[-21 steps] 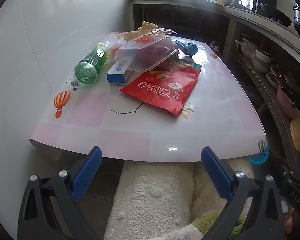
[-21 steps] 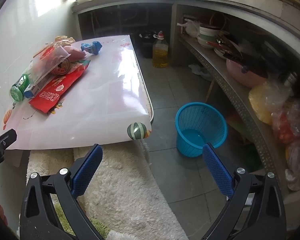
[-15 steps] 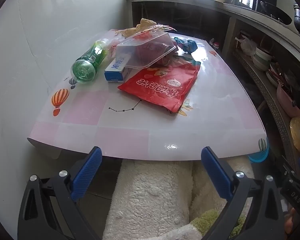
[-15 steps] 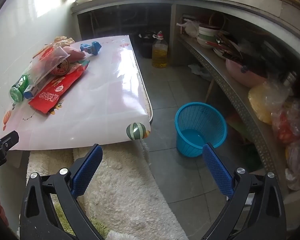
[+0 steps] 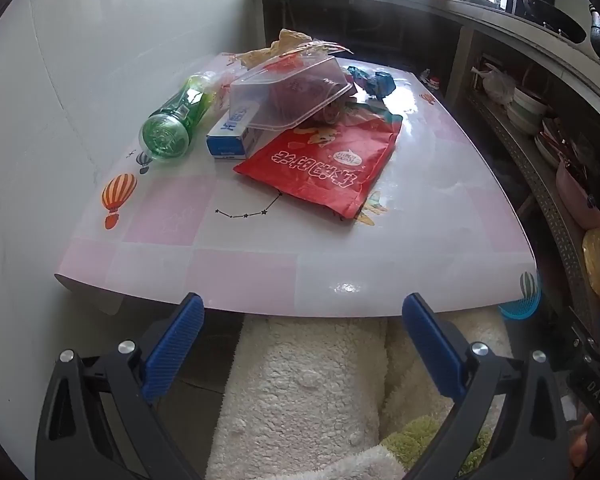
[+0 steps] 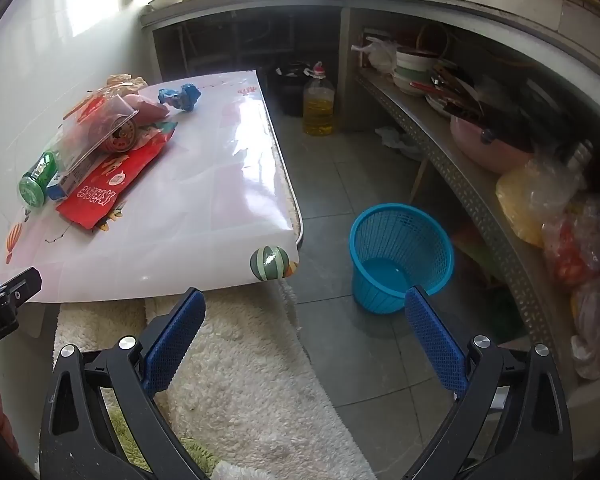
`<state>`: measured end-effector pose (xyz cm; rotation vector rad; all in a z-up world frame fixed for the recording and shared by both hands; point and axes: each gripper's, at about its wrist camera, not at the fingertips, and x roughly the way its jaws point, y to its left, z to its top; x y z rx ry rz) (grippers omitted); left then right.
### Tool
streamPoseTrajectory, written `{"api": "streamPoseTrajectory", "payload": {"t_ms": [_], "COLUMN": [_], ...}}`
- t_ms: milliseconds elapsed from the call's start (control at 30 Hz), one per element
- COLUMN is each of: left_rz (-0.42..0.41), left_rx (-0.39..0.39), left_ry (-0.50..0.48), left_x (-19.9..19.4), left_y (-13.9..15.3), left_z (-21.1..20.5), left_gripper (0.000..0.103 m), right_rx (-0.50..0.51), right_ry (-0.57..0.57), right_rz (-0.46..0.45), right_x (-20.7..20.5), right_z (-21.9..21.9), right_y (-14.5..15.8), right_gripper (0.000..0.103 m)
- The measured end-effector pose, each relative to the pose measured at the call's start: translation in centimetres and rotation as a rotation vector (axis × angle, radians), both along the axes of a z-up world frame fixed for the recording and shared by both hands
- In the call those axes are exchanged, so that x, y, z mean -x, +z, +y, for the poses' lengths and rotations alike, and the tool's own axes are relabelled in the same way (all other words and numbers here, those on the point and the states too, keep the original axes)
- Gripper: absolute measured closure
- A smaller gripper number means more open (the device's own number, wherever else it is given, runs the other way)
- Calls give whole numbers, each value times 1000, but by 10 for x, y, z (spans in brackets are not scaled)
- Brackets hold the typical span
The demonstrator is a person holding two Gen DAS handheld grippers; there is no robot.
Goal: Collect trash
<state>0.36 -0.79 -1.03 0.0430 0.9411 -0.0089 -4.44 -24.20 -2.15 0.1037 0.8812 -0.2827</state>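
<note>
Lay heaped at the far left of the table (image 5: 260,264): green bottle (image 5: 172,122) on its side nearest the wall, blue-and-white carton (image 5: 234,134) just beside it, clear plastic tub (image 5: 288,94) tilted over a can (image 6: 118,136), red snack bag (image 5: 324,160) flat in front, crumpled blue wrapper (image 5: 374,80) farther back

Hovered short of the table's near edge, left gripper (image 5: 300,340) spread wide, nothing between the pads

Stood on the floor to the right, blue basket (image 6: 400,256), well apart from the table

Hung above the rug, right gripper (image 6: 302,344) likewise wide apart and holding nothing

Ahead of the left claw (image 5: 302,334), a flat red snack bag (image 5: 324,164), a green bottle (image 5: 174,122) on its side, a tilted clear container (image 5: 288,96) and a blue carton (image 5: 234,134) lie heaped together.
</note>
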Motion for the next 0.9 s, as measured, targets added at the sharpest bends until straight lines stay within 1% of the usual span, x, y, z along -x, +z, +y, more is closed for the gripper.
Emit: {"api": "streamPoseTrajectory", "payload": {"t_ms": [267, 900], "left_rz": [3, 4], "left_rx": [-4, -4], "left_ry": [-16, -14], "left_x": [-2, -3], "left_y": [2, 2], "left_z": [-3, -4], "left_gripper": [6, 6], "right_rx": [-2, -4], "right_ry": [0, 0], "right_rz": [0, 1], "right_x": [1, 0], "right_z": [-1, -1], "right_y": [-1, -1], "right_gripper": [8, 8]}}
